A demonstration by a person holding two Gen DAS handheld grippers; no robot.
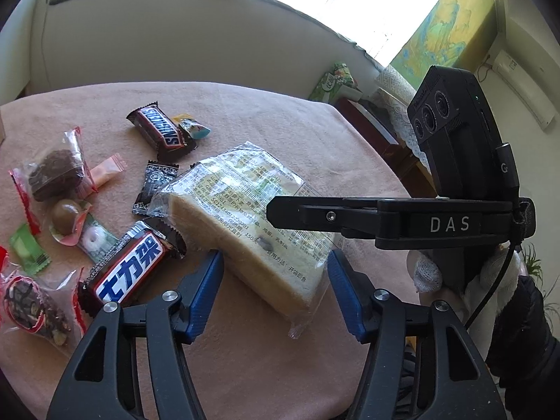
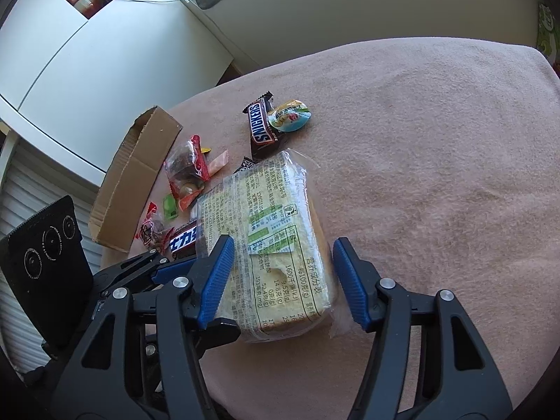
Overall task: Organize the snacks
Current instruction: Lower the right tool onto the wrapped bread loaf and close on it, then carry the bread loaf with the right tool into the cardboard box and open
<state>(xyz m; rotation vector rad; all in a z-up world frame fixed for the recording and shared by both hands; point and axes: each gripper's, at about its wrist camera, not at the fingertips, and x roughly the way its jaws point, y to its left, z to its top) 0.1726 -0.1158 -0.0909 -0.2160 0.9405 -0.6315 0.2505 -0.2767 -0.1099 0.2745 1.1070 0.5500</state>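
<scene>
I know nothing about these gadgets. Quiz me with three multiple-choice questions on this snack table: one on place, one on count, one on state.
1. Where is the cardboard box?
A) at the table's edge beside the snacks
B) on the bread
C) on the floor

2. How many Snickers bars show?
A) one
B) two
C) four

3. The bagged bread is:
A) unwrapped
B) sealed, lying flat
C) lifted up

Answers:
1 A, it lies beside the snack pile.
2 B, one English label, one Chinese.
3 B, the bag is intact on the cloth.
</scene>
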